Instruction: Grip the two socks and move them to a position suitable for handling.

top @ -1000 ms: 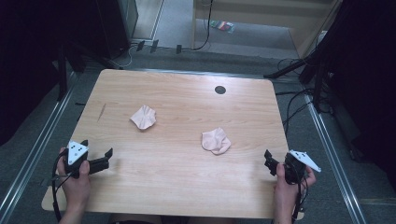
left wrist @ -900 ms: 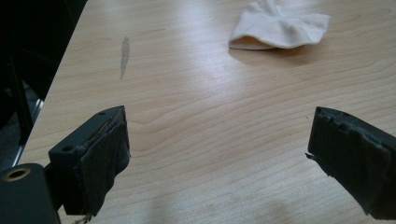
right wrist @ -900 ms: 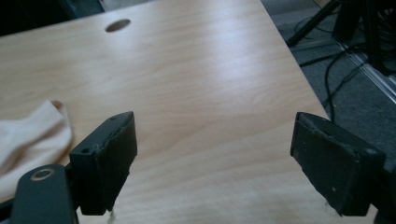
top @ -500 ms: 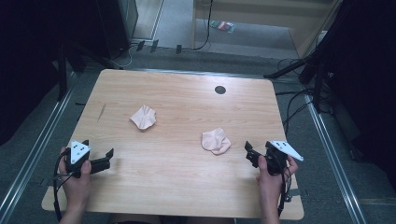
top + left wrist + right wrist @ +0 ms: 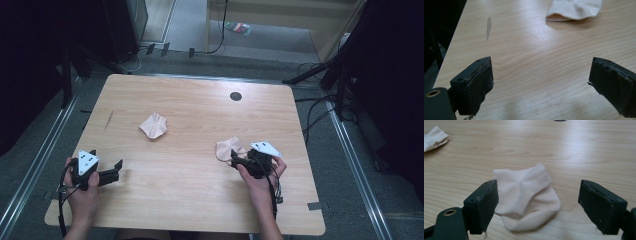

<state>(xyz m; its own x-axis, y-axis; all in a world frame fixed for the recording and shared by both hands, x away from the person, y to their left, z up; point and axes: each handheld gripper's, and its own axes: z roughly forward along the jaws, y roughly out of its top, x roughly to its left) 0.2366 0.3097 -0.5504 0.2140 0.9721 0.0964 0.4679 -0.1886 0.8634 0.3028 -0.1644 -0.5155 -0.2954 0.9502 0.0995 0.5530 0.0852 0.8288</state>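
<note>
Sock (image 5: 527, 195) lies crumpled on the table (image 5: 200, 190), near its right edge, between the spread jaws of the right tongs (image 5: 537, 207), not gripped. Risk: a shallow pinch takes only the top layer and it slips out. Left tongs (image 5: 541, 82) gape empty; second sock (image 5: 153, 125) well apart.

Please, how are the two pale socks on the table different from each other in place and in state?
The near sock lies right in front of the right gripper, between its open jaws but not pinched; the far sock lies alone toward the table's middle-left, with no gripper close to it. The near sock sits closer to the person's edge; the far sock sits farther back. Both are pale, crumpled and lie flat on the wood.
</note>
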